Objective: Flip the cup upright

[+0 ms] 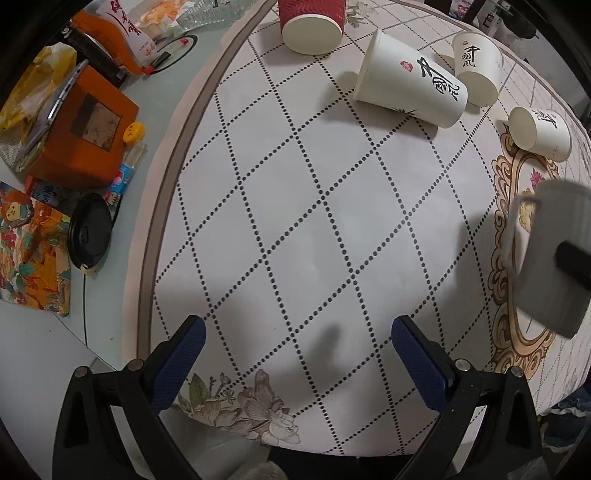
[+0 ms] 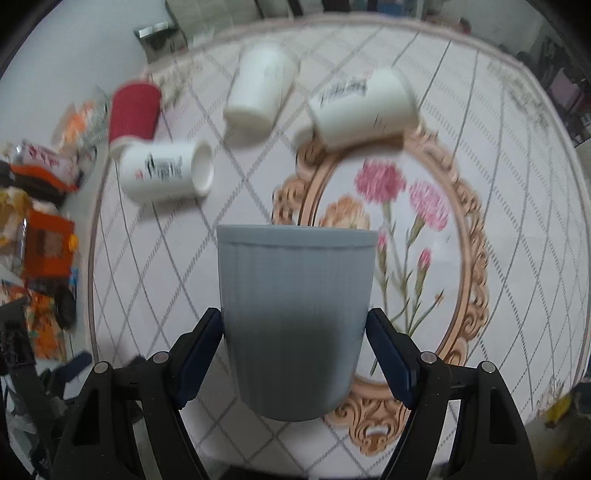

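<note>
The ribbed grey plastic cup [image 2: 295, 321] was held in the right gripper [image 2: 295, 350], whose two blue-padded fingers [image 2: 201, 354] pressed on its opposite sides, low on the body near the base. In the right wrist view the rim pointed away from the camera and the closed bottom came toward it. The cup was in the air above the table mat [image 2: 517, 221], over the printed oval frame with pink flowers [image 2: 476, 240]. The background there was blurred, so I judge that the hand was turning at this moment. In the left wrist view the same cup [image 1: 550, 258] appeared at the right edge, tilted and off the surface.

The left gripper [image 1: 295, 358] was wide open and held nothing; it hovered above a bare part of the mat.

To finish this step well, the wrist should probably rotate until the rim looks straight up, then lower the base flat onto a free patch of the mat before the fingers release. The grip was low, so the cup could tip if released while leaning.

Farther away lay three white paper cups with black writing [image 1: 410, 81], one nearly on its side, and a red ribbed paper cup [image 1: 312, 22]. An orange box [image 1: 81, 125] stood left, off the mat.
</note>
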Demonstrator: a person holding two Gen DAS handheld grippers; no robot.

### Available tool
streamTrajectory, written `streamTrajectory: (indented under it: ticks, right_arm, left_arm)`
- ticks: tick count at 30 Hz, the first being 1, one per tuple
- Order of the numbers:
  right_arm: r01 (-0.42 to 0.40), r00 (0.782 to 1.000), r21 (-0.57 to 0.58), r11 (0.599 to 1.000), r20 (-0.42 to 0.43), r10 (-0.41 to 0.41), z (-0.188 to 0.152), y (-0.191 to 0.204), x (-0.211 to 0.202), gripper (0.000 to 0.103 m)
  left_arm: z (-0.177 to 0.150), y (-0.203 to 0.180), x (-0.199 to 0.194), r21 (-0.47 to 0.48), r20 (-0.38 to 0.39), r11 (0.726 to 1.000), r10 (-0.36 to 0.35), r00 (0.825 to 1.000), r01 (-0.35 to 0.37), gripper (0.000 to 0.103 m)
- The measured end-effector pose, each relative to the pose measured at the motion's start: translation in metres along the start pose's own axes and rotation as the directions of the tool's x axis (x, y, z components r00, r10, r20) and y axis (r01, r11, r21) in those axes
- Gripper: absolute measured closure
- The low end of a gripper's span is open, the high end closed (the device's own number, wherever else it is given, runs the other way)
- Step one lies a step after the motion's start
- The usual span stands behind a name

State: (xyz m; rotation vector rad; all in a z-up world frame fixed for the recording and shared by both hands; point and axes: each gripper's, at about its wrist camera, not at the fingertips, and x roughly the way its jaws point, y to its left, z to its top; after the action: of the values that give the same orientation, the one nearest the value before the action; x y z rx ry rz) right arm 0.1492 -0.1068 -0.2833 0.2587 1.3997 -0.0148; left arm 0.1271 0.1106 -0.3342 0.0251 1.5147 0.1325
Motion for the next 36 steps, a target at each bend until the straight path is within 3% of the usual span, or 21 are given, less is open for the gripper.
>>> streamTrajectory:
  ticks: [5, 10, 18, 22, 31, 36]
  right_arm:
    - [0.038, 0.981, 0.023, 0.999, 0.187, -0.042, 0.014, -0.004, -0.009, 0.022]
    - [0.103, 0.928, 0.047, 0.994, 0.355, -0.113, 0.015, -0.007, -0.001, 0.022]
    - [0.194, 0.870, 0.001, 0.981, 0.462, -0.173, -0.011, 0.003, 0.014, 0.022]
    - [0.210, 0.871, -0.024, 0.977, 0.459, -0.176, -0.027, 0.006, 0.012, 0.022]
    - [0.195, 0.921, -0.050, 0.980, 0.353, -0.165, -0.054, -0.001, 0.017, 0.021]
    - [0.205, 0.920, -0.060, 0.977, 0.353, -0.171, -0.069, -0.004, 0.001, 0.016]
  left_arm:
    - [0.011, -0.007, 0.008, -0.011, -0.014, 1.000, -0.015, 1.000, 0.015, 0.000]
    - [0.023, -0.014, 0.016, -0.002, 0.000, 1.000, -0.022, 1.000, 0.022, 0.000]
    - [0.024, -0.024, 0.019, 0.052, 0.030, 0.999, -0.001, 1.000, -0.001, 0.000]
    - [0.021, -0.027, 0.023, 0.063, 0.041, 0.998, -0.001, 0.999, -0.001, 0.000]
    - [-0.002, -0.024, 0.004, 0.073, 0.080, 0.997, 0.009, 0.997, -0.015, 0.000]
    - [-0.019, -0.020, -0.016, 0.066, 0.112, 0.998, 0.017, 0.994, -0.024, 0.000]
